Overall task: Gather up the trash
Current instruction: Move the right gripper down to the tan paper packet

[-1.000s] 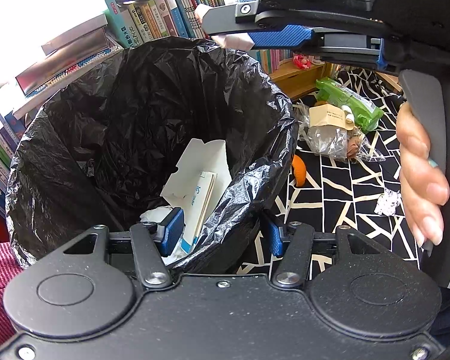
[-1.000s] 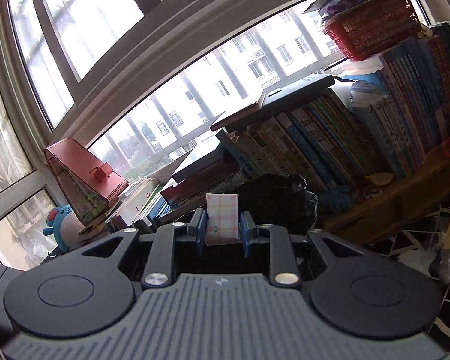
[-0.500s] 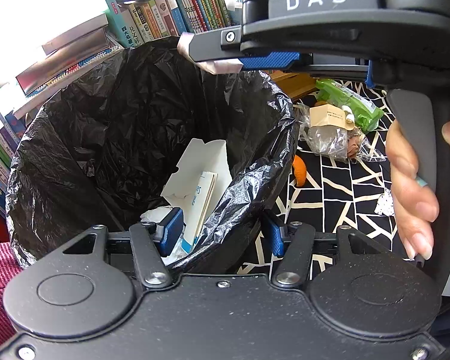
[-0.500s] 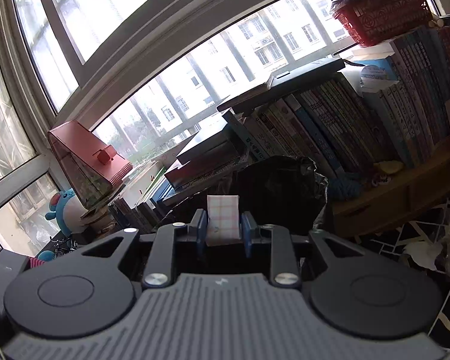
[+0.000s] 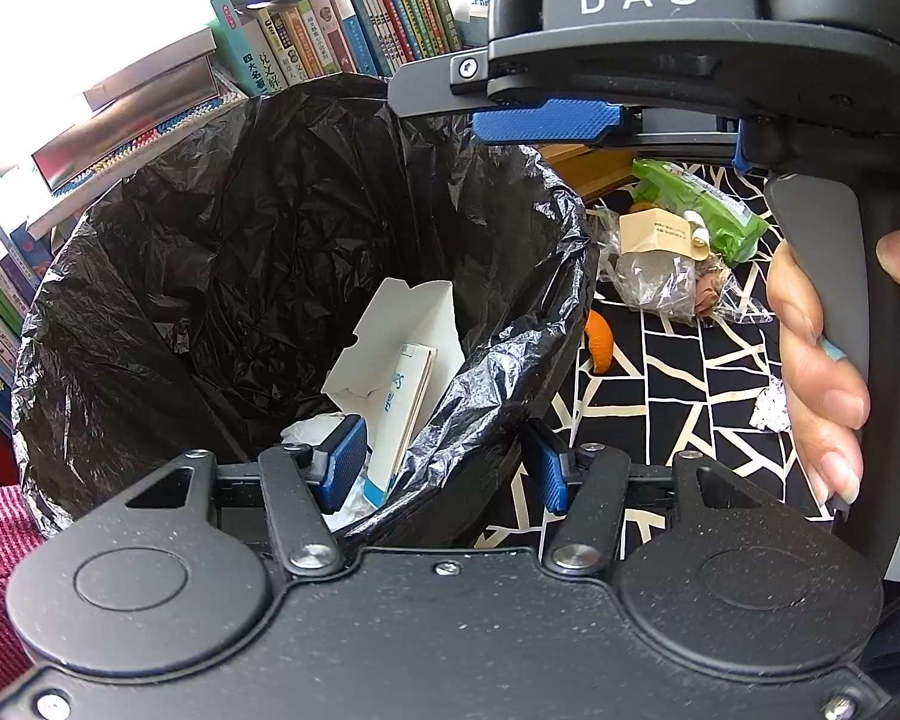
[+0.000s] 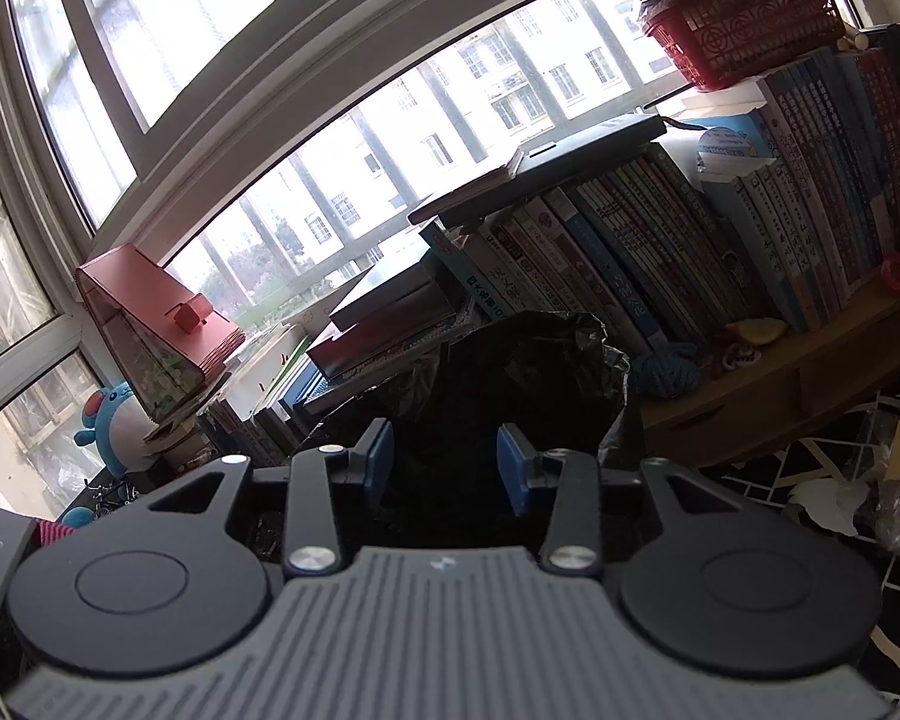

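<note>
The rim of the black plastic bin liner [image 5: 306, 228] is clamped at lower centre between the pads of the left gripper [image 5: 444, 468]; a white cardboard box [image 5: 402, 336] is seen inside. Above the liner, at upper right, the right gripper [image 6: 444, 468] is held by a hand [image 5: 822, 360], its jaws opening with nothing between them. Crumpled clear wrappers [image 5: 666, 276] lie on the black-and-white patterned floor [image 5: 678, 372].

Left view steeply down, right view nearly level; shared black bin bag [image 5: 282, 252].
</note>
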